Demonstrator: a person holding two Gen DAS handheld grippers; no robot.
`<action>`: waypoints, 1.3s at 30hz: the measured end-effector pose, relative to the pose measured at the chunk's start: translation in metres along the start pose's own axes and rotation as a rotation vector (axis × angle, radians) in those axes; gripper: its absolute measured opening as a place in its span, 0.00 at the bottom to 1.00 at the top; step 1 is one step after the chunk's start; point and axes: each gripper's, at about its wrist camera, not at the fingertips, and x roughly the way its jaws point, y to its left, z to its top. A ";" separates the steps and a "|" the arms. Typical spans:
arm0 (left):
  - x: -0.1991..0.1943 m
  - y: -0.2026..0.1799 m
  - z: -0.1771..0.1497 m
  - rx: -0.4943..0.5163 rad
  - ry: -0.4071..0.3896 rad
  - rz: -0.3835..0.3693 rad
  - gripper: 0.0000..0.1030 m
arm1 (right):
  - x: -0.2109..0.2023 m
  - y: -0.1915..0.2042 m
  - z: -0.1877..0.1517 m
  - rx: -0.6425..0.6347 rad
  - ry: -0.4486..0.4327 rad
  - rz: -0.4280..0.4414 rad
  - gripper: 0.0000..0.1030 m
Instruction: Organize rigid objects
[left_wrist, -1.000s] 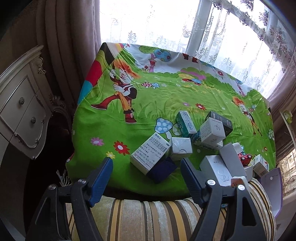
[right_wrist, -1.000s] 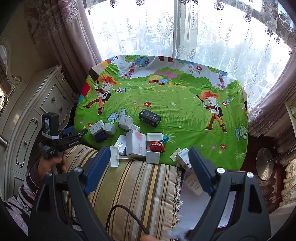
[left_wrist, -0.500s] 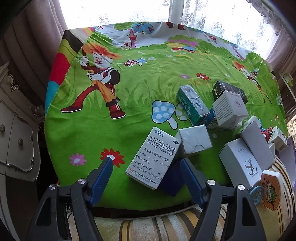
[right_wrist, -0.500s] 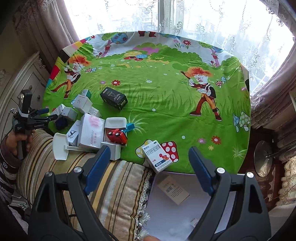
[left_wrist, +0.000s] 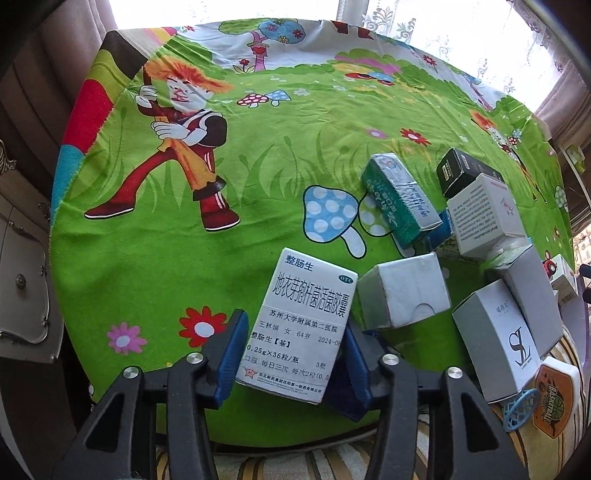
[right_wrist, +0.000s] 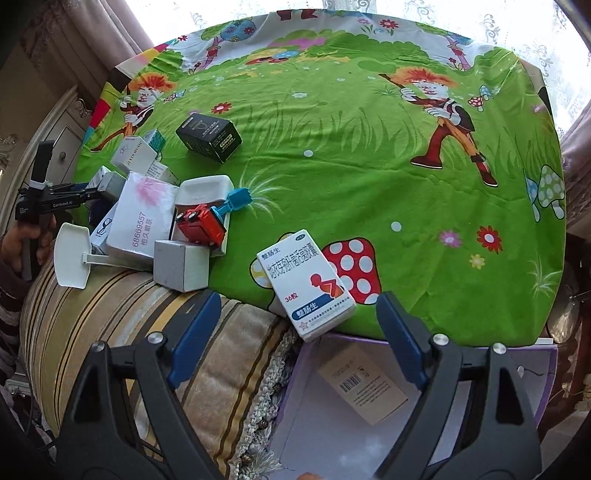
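The left gripper's fingers (left_wrist: 231, 354) clamp the medicine box (left_wrist: 301, 321), while the right gripper's fingers (right_wrist: 194, 338) gape behind another box (right_wrist: 308, 282).

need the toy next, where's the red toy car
In the right wrist view, left of centre: the red toy car lies tipped on a white tray, beside the pink-printed box.

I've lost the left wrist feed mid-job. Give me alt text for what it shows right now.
The left tongs are closed around the near end of a white medicine box with Chinese print, lying on a green cartoon tablecloth. To its right sits a cluster of white boxes, a green box and a black box.
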 end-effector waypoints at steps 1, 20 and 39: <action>0.000 0.000 -0.001 -0.001 0.000 -0.002 0.46 | 0.004 0.000 0.001 -0.011 0.002 0.007 0.86; -0.051 0.013 -0.017 -0.155 -0.197 0.035 0.43 | 0.030 0.010 0.001 -0.030 -0.005 -0.018 0.47; -0.100 -0.021 -0.060 -0.209 -0.325 -0.068 0.43 | -0.029 0.008 -0.060 0.202 -0.160 -0.078 0.47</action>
